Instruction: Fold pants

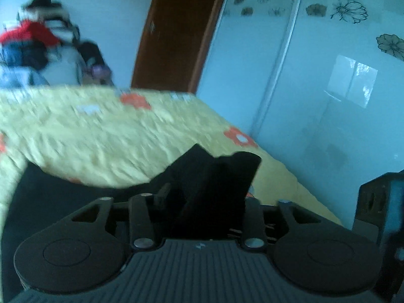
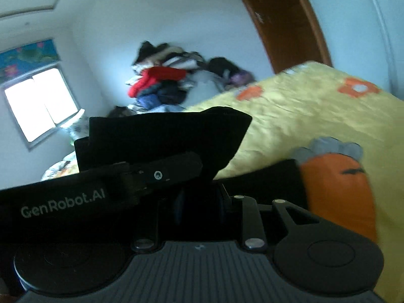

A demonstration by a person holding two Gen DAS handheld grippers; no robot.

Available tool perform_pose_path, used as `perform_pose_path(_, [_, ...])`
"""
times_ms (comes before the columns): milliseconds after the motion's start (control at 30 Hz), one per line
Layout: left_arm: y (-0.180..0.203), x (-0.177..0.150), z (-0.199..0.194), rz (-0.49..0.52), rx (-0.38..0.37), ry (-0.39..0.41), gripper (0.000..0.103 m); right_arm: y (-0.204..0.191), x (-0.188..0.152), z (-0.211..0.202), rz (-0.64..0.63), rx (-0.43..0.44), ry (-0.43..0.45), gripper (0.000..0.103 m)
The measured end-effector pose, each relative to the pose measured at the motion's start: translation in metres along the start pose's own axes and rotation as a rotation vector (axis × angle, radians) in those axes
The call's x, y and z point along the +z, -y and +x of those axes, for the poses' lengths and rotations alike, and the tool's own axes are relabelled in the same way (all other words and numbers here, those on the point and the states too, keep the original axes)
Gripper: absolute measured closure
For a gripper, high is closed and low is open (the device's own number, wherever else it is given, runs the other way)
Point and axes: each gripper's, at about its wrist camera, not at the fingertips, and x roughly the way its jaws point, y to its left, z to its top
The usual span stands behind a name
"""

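The pants [image 1: 217,176] are black, matte and soft, showing no sheen or visible weave (both views are somewhat blurred). In the left wrist view a bunched fold of them stands up in the lower centre of the frame in stiff-looking pleats with a jagged top edge, and more of the cloth spreads low and flat toward the lower left, lying over the bedspread [image 1: 101,136]. That upright fold sits squarely between the fingers of the left gripper [image 1: 202,202], which is clamped onto the pants; the fingertips themselves are buried in fabric.

In the right wrist view the pants [image 2: 164,136] rise in the middle of the frame as a broad, flat-topped slab with squared corners at the left and a slanting edge at the right. The right gripper [image 2: 197,194] pinches this cloth too, the fabric dropping straight into the gap between its fingers. Across the left of this frame lies the other gripper's black plastic body, lettered "GenRobot.AI", touching the fabric.

The bedspread is yellow and crinkled, printed with orange flowers and, at the right of the right wrist view, a large orange carrot [image 2: 338,192]. Beyond it, a heap of clothes [image 2: 171,80] with a red garment sits upper centre, a bright window [image 2: 40,106] at left, and a brown wooden door [image 1: 181,32] at the top.
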Motion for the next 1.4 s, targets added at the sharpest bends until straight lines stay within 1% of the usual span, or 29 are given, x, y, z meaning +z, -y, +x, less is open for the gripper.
perform_pose_path(67, [-0.004, -0.006, 0.014, -0.052, -0.053, -0.083, 0.034, 0.015, -0.001, 0.005, 0.031, -0.05, -0.057, 0.076])
perform_pose_path(133, [-0.013, -0.004, 0.012, -0.106, -0.114, -0.139, 0.03, 0.028, -0.005, -0.003, 0.037, -0.099, -0.062, 0.076])
perform_pose_path(200, [-0.021, 0.0, 0.0, -0.115, -0.166, -0.147, 0.021, 0.045, -0.007, -0.02, 0.046, -0.115, -0.041, 0.075])
perform_pose_path(233, [-0.029, 0.003, -0.013, -0.106, -0.169, -0.126, 0.018, 0.052, -0.007, -0.033, 0.053, -0.167, -0.017, 0.071])
perform_pose_path(267, [-0.035, 0.006, -0.024, -0.083, -0.151, -0.1, 0.007, 0.056, -0.006, -0.046, 0.044, -0.246, 0.022, 0.062])
perform_pose_path(300, [-0.041, 0.011, -0.034, -0.05, -0.109, -0.073, 0.0, 0.057, -0.003, -0.054, 0.023, -0.316, 0.068, 0.052])
perform_pose_path(333, [-0.051, 0.015, -0.042, -0.011, -0.032, -0.041, 0.0, 0.054, 0.001, -0.062, 0.008, -0.351, 0.103, 0.049])
perform_pose_path(367, [-0.062, 0.019, -0.048, 0.03, 0.062, -0.015, 0.0, 0.051, 0.008, -0.066, -0.001, -0.334, 0.123, 0.046])
perform_pose_path(433, [-0.085, 0.026, -0.046, 0.104, 0.239, -0.017, 0.0, 0.044, 0.02, -0.059, -0.007, -0.212, 0.106, 0.039])
perform_pose_path(467, [-0.095, 0.029, -0.041, 0.122, 0.297, -0.044, 0.001, 0.04, 0.026, -0.05, -0.009, -0.141, 0.086, 0.036])
perform_pose_path(500, [-0.105, 0.032, -0.033, 0.132, 0.34, -0.075, 0.001, 0.035, 0.031, -0.036, -0.014, -0.081, 0.048, 0.035])
perform_pose_path(567, [-0.123, 0.032, -0.016, 0.15, 0.383, -0.143, 0.001, 0.028, 0.037, -0.008, -0.034, -0.043, -0.025, 0.036])
perform_pose_path(633, [-0.133, 0.027, 0.002, 0.187, 0.417, -0.174, 0.001, 0.022, 0.037, 0.025, -0.086, -0.077, -0.116, 0.036])
perform_pose_path(667, [-0.135, 0.024, 0.011, 0.206, 0.438, -0.176, 0.0, 0.017, 0.032, 0.031, -0.122, -0.104, -0.131, 0.036])
perform_pose_path(733, [-0.143, 0.016, 0.024, 0.243, 0.503, -0.185, 0.0, 0.0, 0.026, 0.044, -0.332, -0.275, -0.109, 0.034])
perform_pose_path(767, [-0.151, 0.013, 0.034, 0.245, 0.536, -0.197, 0.0, -0.002, 0.022, 0.049, -0.396, -0.36, -0.09, 0.015])
perform_pose_path(800, [-0.159, 0.013, 0.039, 0.229, 0.551, -0.199, 0.0, -0.001, 0.02, 0.051, -0.396, -0.392, -0.078, 0.008])
perform_pose_path(867, [-0.167, 0.016, 0.03, 0.168, 0.543, -0.166, 0.0, -0.006, 0.016, 0.041, -0.38, -0.391, -0.06, 0.009])
perform_pose_path(933, [-0.164, 0.016, 0.012, 0.151, 0.554, -0.135, 0.001, -0.023, 0.009, 0.022, -0.461, -0.464, 0.008, 0.009])
perform_pose_path(967, [-0.162, 0.015, 0.006, 0.159, 0.554, -0.125, 0.0, -0.028, 0.008, 0.016, -0.491, -0.448, 0.032, 0.009])
perform_pose_path(1000, [-0.16, 0.013, 0.007, 0.172, 0.548, -0.132, 0.0, -0.036, 0.006, 0.009, -0.506, -0.375, 0.037, 0.009])
perform_pose_path(1033, [-0.159, 0.011, 0.012, 0.192, 0.54, -0.158, 0.0, -0.037, 0.009, 0.013, -0.512, -0.303, 0.013, 0.009])
perform_pose_path(1067, [-0.159, 0.008, 0.018, 0.204, 0.537, -0.173, 0.001, -0.039, 0.007, 0.018, -0.526, -0.265, -0.032, 0.009])
perform_pose_path(1133, [-0.16, 0.005, 0.018, 0.187, 0.532, -0.153, 0.0, -0.039, -0.002, 0.043, -0.598, -0.338, -0.102, 0.008])
perform_pose_path(1167, [-0.164, 0.007, 0.013, 0.152, 0.525, -0.152, 0.002, -0.031, -0.003, 0.051, -0.586, -0.352, -0.099, 0.0])
perform_pose_path(1233, [-0.166, 0.008, -0.005, 0.103, 0.493, -0.127, 0.001, -0.015, 0.009, 0.044, -0.415, -0.309, -0.09, 0.0])
perform_pose_path(1300, [-0.168, 0.005, -0.029, 0.079, 0.436, -0.102, 0.001, -0.009, 0.015, 0.023, -0.35, -0.283, -0.023, 0.0])
perform_pose_path(1333, [-0.171, 0.002, -0.041, 0.055, 0.366, -0.104, 0.001, -0.003, 0.017, 0.014, -0.325, -0.258, -0.018, 0.0])
perform_pose_path(1400, [-0.181, -0.004, -0.05, -0.018, 0.203, -0.145, 0.001, 0.022, 0.024, 0.005, -0.195, -0.108, -0.079, 0.0])
